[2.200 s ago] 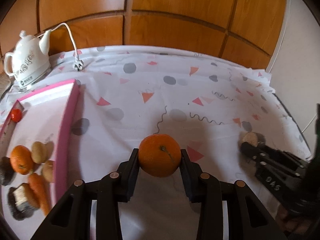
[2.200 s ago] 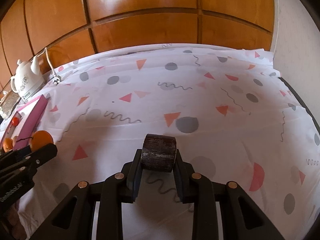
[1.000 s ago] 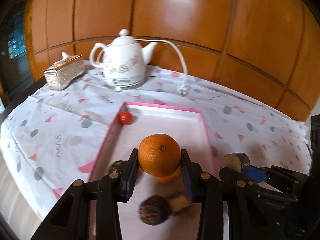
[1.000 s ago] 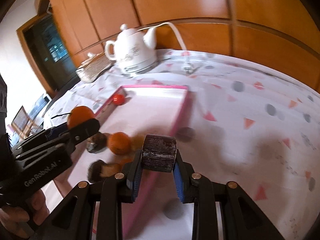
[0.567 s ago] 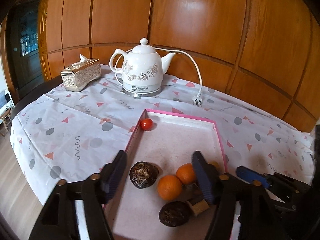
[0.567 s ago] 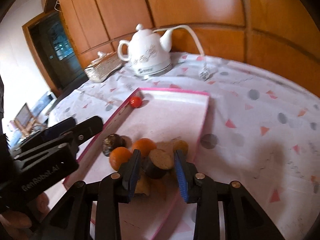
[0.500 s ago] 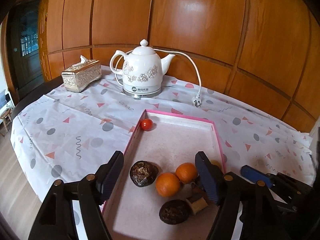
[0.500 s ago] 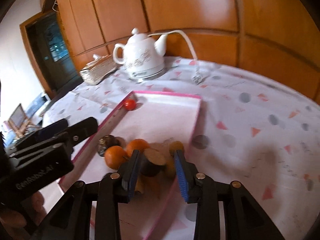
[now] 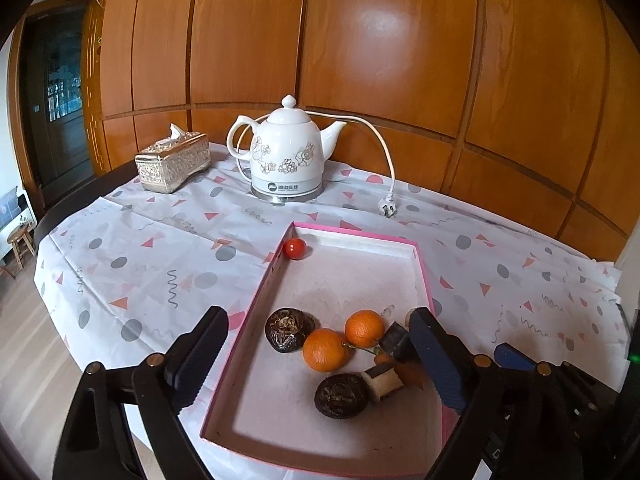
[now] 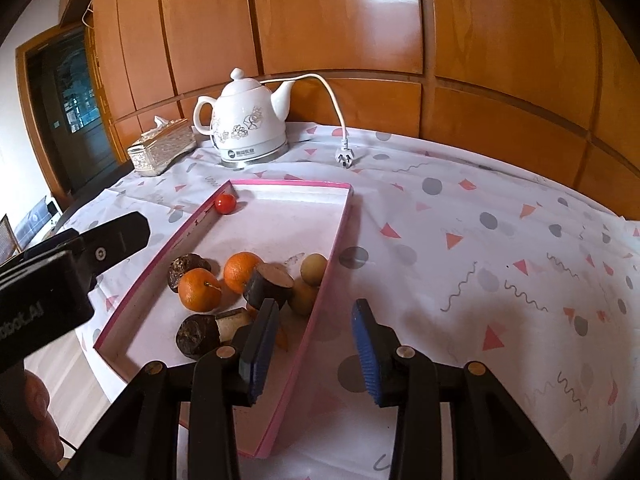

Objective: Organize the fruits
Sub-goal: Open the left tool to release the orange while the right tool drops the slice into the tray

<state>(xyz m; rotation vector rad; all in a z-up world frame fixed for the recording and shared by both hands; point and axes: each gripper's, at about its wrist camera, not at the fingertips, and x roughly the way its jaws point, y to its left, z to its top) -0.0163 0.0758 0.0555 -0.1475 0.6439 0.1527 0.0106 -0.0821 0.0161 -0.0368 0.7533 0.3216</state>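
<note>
A pink-rimmed tray (image 9: 256, 304) (image 10: 332, 240) lies on the patterned tablecloth. In it are two oranges (image 9: 324, 350) (image 10: 199, 289), dark wrinkled fruits (image 9: 289, 329) (image 10: 196, 336), a dark cylinder piece (image 10: 267, 283), small tan fruits (image 10: 313, 267) and a red cherry tomato (image 9: 295, 248) (image 10: 225, 203) at the far corner. My left gripper (image 9: 320, 356) is open and empty, its fingers wide on either side of the tray's near end. My right gripper (image 10: 316, 348) is open and empty above the tray's right rim.
A white floral kettle (image 9: 286, 156) (image 10: 248, 128) with a cord and loose plug (image 9: 387, 208) stands behind the tray. A silver tissue box (image 9: 173, 163) sits at the back left. The table's edge drops to the floor on the left. Wooden panels stand behind.
Both grippers opened: the orange and the dark cylinder piece left the jaws and now lie in the tray. Both grippers have since drawn back and up a little.
</note>
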